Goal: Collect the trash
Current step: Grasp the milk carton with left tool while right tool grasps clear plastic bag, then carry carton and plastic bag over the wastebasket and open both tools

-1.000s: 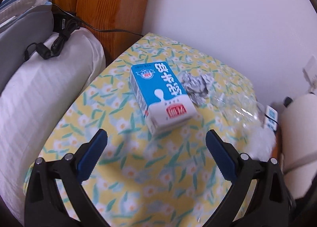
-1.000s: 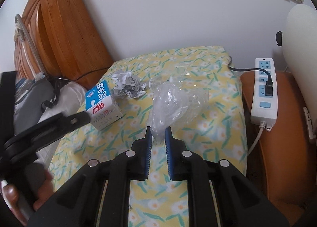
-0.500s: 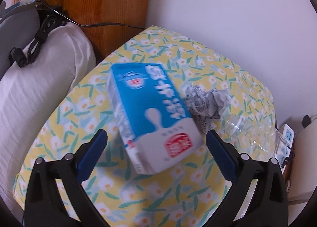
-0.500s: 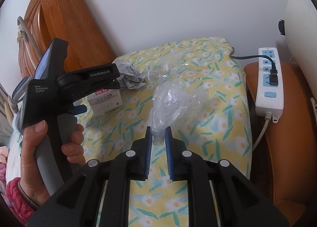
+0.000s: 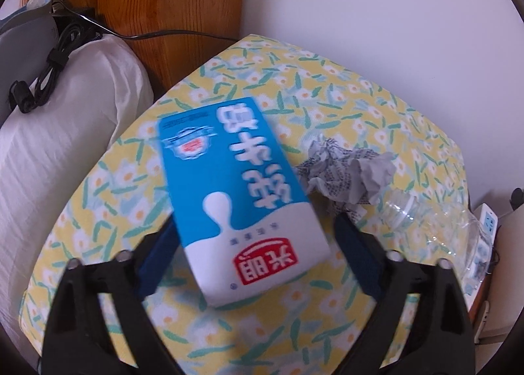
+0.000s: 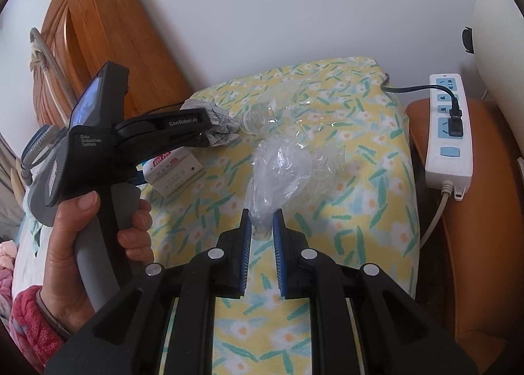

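Beside carton (image 5: pixel 242 198), left tool (image 5: pixel 252 244) closing; only right view shows right tool (image 6: pixel 262 227) clamping bag (image 6: pixel 281 172).

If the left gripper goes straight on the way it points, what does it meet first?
Probably the milk carton: it already lies between the closing fingers of the left gripper, on the flowered cloth.

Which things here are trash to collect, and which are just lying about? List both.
Trash job: milk carton, crumpled paper, crushed clear bottle, clear plastic bag.
Lying about: power strip, white pillow, black cable.
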Tool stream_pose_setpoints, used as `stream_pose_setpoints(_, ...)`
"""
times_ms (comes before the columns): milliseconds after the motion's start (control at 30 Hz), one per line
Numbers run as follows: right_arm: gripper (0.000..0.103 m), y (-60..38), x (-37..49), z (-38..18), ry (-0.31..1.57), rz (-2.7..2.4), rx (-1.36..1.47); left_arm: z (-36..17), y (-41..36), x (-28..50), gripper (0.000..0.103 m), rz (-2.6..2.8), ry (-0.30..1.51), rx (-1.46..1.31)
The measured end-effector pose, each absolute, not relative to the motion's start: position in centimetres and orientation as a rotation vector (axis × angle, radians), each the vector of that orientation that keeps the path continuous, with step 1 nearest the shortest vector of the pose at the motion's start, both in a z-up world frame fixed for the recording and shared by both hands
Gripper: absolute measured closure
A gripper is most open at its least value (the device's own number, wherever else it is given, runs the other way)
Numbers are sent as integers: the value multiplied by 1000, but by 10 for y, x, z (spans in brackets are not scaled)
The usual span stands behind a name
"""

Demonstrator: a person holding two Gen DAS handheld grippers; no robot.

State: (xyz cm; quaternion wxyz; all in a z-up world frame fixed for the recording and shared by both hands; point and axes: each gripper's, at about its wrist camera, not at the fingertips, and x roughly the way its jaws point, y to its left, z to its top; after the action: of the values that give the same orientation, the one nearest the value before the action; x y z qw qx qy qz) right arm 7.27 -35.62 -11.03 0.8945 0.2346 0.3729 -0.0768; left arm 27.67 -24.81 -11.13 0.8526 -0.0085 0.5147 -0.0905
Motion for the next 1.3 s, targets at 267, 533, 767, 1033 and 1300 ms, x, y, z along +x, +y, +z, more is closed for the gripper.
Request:
stream_pose_setpoints(267, 89, -355, 72, -112, 770, -165, 482, -101, -230, 267, 30, -245, 1074, -17)
stream_pose_setpoints(533, 89, -340, 62, -88, 768, -170, 439, -61, -177, 192, 32, -348, 1005, 20)
stream_pose_setpoints(767, 89, -311, 25, -61, 772, -137, 417, -39, -123, 105, 32, -441, 959, 43)
stream_pose_setpoints(1033, 89, -266, -53, -46, 812, -41, 388, -34, -62, 23, 32, -511, 948, 53)
stream_pose_setpoints(1300, 89, -230, -116, -70, 936, 38, 384, -50, -23, -31, 32, -569, 985, 54)
